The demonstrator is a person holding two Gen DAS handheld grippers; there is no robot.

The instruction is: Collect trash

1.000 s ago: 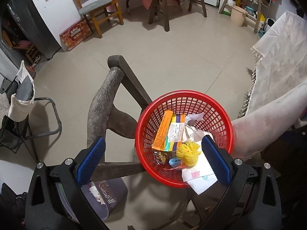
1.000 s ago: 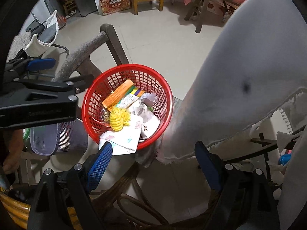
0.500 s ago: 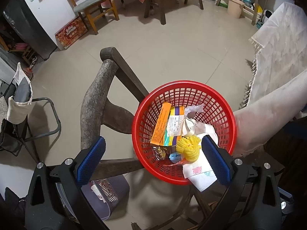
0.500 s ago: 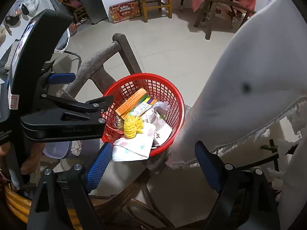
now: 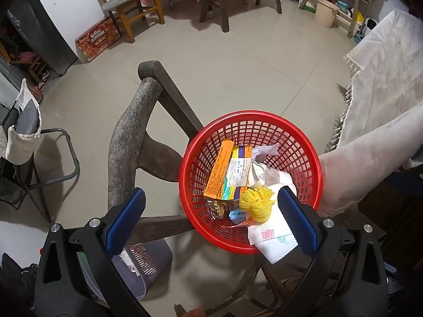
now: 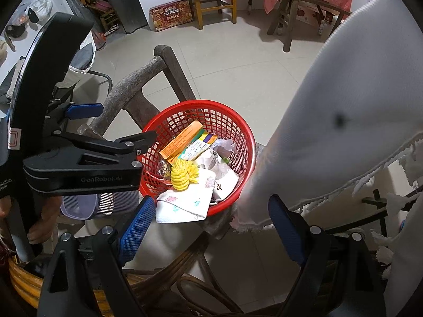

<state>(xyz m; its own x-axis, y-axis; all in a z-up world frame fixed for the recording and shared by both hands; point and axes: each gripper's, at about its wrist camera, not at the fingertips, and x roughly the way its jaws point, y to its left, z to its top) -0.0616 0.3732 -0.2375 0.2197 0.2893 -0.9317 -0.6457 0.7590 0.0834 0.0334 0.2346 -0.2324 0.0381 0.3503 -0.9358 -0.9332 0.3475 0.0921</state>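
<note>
Left wrist view: left gripper (image 5: 211,222) jaws wide apart, nothing between the pads, hovering above the red basket (image 5: 312,158), which sits on a worn wooden chair (image 5: 129,142). The basket is the landmark. Inside it: an orange box (image 5: 218,169) with long axis running from near rim to far rim, tilted slightly right at the far end; just right of it a multicolour packet (image 5: 238,171) w/ white label, same direction. Crumpled white/grey wrappers (image 5: 264,163) at basket centre-right. A yellow coiled bundle (image 5: 257,203) lies toward the near rim, partly atop the packet's near end. A small blue scrap and a foil wrapper (image 5: 216,207) beside it are hard to make out. A floral napkin (image 5: 275,240) hangs over the near rim, its right edge hidden by the gripper's right pad. Below-left of the basket, a grey mesh bin (image 5: 150,264) on the floor, mostly cut off by the left finger; some paper in it. White cloth (image 5: 380,105) to basket's right. Right wrist view: right gripper (image 6: 210,228) also spread open and empty, near side of the basket (image 6: 238,190). Orange box (image 6: 182,142) here points diagonally, upper right to lower left. Yellow bundle (image 6: 182,174) and napkin (image 6: 185,203) at the near rim, napkin draped over the edge. The left gripper's black body (image 6: 87,163) covers the basket's left rim; white cloth (image 6: 343,132) hides whatever is right of the basket.
</note>
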